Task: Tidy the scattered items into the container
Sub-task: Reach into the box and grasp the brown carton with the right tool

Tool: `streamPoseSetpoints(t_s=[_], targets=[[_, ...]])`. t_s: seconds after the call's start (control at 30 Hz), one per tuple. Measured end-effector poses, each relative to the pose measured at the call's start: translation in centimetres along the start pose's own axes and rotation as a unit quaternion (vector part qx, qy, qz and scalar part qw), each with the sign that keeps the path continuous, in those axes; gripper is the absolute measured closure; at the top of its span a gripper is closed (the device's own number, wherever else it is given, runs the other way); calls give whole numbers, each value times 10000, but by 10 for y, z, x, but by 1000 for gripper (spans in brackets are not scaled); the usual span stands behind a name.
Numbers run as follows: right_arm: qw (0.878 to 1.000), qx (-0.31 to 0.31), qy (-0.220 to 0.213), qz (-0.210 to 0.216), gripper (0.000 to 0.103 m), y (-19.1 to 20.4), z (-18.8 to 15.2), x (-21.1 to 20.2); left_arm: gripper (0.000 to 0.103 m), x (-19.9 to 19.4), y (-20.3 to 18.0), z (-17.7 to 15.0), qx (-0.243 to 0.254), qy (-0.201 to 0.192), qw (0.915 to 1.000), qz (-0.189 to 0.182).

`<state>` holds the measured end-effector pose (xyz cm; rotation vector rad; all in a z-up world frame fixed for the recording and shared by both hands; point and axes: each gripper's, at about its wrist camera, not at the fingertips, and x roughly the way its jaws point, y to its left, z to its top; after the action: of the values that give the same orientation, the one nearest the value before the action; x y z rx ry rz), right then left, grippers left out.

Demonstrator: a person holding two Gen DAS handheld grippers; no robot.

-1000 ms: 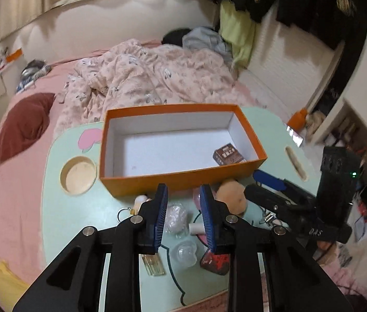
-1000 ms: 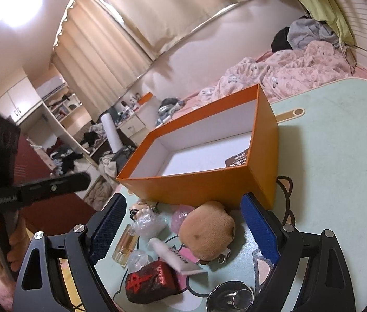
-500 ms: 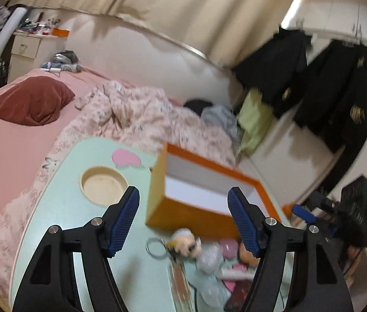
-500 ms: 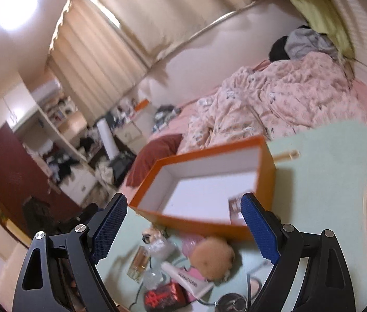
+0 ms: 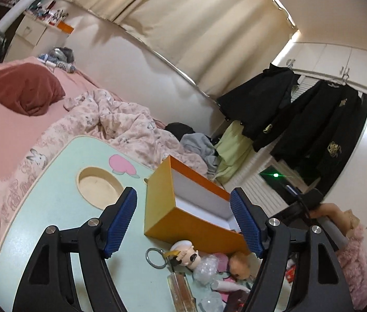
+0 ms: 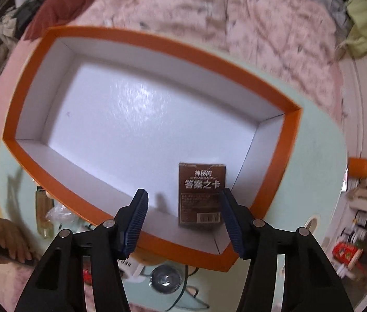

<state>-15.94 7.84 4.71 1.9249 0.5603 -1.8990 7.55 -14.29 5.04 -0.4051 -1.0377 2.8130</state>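
Note:
The orange box [image 5: 183, 223] with a white inside stands on the mint table [image 5: 53, 195]. My left gripper [image 5: 183, 223] sits low in front of it, its jaws opening with nothing between them. Before the box lie a doll keychain [image 5: 186, 253], a tan plush [image 5: 239, 264], crumpled plastic wrap [image 5: 204, 267], a perfume bottle [image 5: 181, 288] and a white tube [image 5: 225, 284]. My right gripper [image 6: 184, 221] points straight down over the orange box [image 6: 157, 41], its jaws closing on nothing. A brown card box [image 6: 201, 195] lies on the box floor beneath it.
The table has a round cup recess [image 5: 99, 186]. A pink bed with a rumpled quilt [image 5: 121, 122] and a dark red pillow [image 5: 25, 88] lies behind. A hand [image 6: 9, 236] rests at the table's left. A round glass piece [image 6: 165, 279] lies near the box front.
My left gripper has opened from nearly shut, dropped lower and swung up toward the room. My right gripper has tipped down over the box, and its jaws have narrowed.

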Motion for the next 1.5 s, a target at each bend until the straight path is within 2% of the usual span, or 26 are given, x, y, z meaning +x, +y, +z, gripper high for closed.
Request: streamPoseSetpoints(t_s=[0.1, 0.2, 0.23, 0.27, 0.33, 0.53, 0.63, 0.8, 0.93, 1.07, 1.17, 1.27, 1.4, 1.5], targets=[[9997, 166, 180, -7, 44, -5, 10, 3, 28, 4, 0, 0, -4, 110, 9999, 8], [9978, 257, 102, -609, 30, 0, 20, 16, 28, 4, -6, -3, 115, 102, 9999, 53], [9955, 218, 57, -917, 34, 4, 23, 21, 28, 4, -8, -3, 149, 89, 9998, 94], [9944, 199, 21, -1034, 33, 7, 25, 24, 28, 4, -10, -4, 204, 62, 9997, 114], [9973, 202, -60, -704, 52, 7, 30, 22, 28, 5, -14, -4, 294, 61, 9994, 182], [9965, 117, -444, -703, 53, 7, 31, 17, 28, 6, -15, -6, 306, 144, 9993, 182], [9948, 145, -630, -786, 61, 6, 33, 14, 28, 5, -14, -6, 250, 143, 9994, 181], [9952, 359, -889, -205, 62, -4, 35, 5, 28, 4, -8, -5, 69, 161, 9997, 146], [9906, 458, -1262, 263, 62, -9, 29, -14, 28, 7, -2, -5, -73, 250, 9995, 152], [9752, 382, -1958, 960, 62, -8, -3, -56, 28, 10, -1, -7, -62, 358, 9991, 200], [9506, 280, -2756, 1400, 62, -10, -50, -88, 28, 13, -4, -9, 21, 430, 9987, 277], [9371, 3, -3077, 1646, 62, -6, -101, -97, 28, 17, -7, -12, 113, 526, 9981, 316], [9424, -149, -2926, 1612, 62, -5, -135, -70, 28, 19, -11, -14, 248, 573, 9971, 437], [9495, 108, -2802, 1412, 62, -13, -135, -40, 28, 18, -12, -15, 346, 514, 9966, 548]])
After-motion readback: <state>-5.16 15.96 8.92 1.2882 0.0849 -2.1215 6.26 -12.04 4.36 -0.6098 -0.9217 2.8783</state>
